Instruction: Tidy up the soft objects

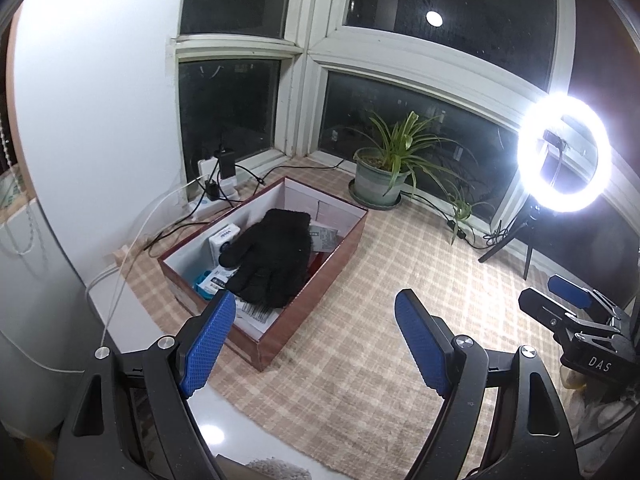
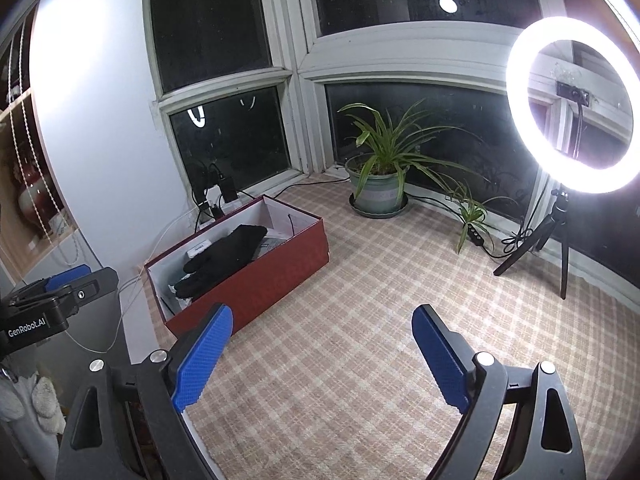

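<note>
A black knit glove [image 1: 269, 256] lies inside an open red box [image 1: 320, 280] on the checked cloth, on top of small white packets. The glove [image 2: 224, 258] and the box [image 2: 260, 280] also show in the right wrist view. My left gripper [image 1: 316, 344] is open and empty, just in front of the box's near corner. My right gripper [image 2: 320, 354] is open and empty over bare cloth, to the right of the box. Each gripper shows at the edge of the other's view: the right one [image 1: 576, 312] and the left one [image 2: 60, 288].
A potted plant [image 2: 380, 184] stands by the window. A lit ring light on a tripod [image 2: 572, 116] stands at the right. Chargers and cables [image 1: 216, 188] lie behind the box. A small plant [image 2: 472, 212] sits near the tripod. The checked cloth [image 2: 360, 340] covers the surface.
</note>
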Tool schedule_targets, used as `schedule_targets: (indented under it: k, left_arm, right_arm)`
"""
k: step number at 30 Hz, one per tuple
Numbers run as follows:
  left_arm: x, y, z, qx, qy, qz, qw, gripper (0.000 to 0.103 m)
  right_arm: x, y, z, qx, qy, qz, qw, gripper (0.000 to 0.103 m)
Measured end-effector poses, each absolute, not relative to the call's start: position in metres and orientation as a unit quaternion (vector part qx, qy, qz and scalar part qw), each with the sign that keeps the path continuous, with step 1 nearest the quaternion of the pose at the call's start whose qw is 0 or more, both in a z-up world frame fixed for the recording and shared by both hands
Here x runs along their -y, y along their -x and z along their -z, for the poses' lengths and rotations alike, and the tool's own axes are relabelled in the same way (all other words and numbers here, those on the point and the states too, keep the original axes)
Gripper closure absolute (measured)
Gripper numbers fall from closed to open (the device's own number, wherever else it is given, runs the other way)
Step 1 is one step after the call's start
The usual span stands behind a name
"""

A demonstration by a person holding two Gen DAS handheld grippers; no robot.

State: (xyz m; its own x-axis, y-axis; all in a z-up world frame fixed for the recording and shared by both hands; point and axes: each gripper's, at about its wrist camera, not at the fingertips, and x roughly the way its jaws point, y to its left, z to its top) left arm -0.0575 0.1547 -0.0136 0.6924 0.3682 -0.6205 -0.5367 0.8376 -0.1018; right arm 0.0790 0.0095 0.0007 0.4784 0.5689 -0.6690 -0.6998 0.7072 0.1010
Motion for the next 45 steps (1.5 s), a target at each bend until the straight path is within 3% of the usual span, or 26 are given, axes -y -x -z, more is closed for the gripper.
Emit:
schedule_targets:
  k: [45]
  left_arm:
    - [-0.152, 0.049, 0.016, -0.301, 0.136, -0.239, 0.913, 0.021]
  right_arm:
    - [0.001, -0.096, 0.019, -0.373, 0.086, -0.35, 0.855, 0.014]
